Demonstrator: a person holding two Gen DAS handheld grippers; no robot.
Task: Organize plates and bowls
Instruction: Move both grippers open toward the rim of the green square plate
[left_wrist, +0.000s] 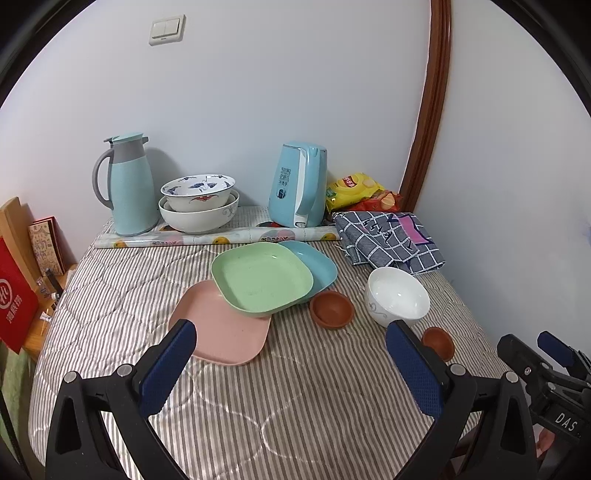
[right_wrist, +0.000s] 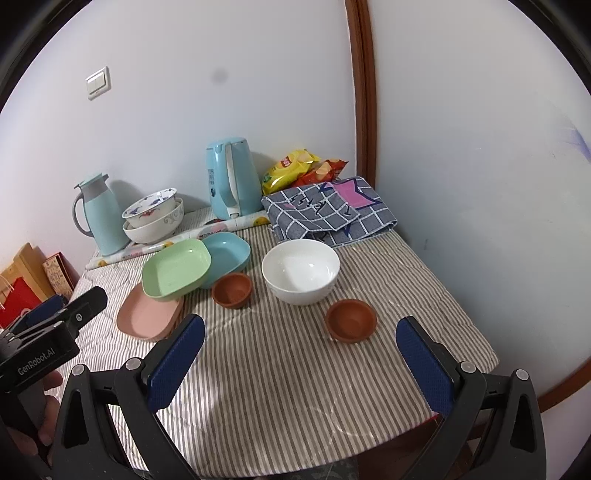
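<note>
A green square plate lies across a pink plate and a blue plate. A white bowl stands to the right. Two small brown bowls sit near it, one by the plates, one nearer the front. Two patterned bowls are stacked at the back. My left gripper is open and empty, above the cloth in front of the plates. My right gripper is open and empty, in front of the white bowl.
A teal jug, a blue kettle, a paper roll, snack bags and a folded checked cloth line the back. The striped table meets walls behind and right.
</note>
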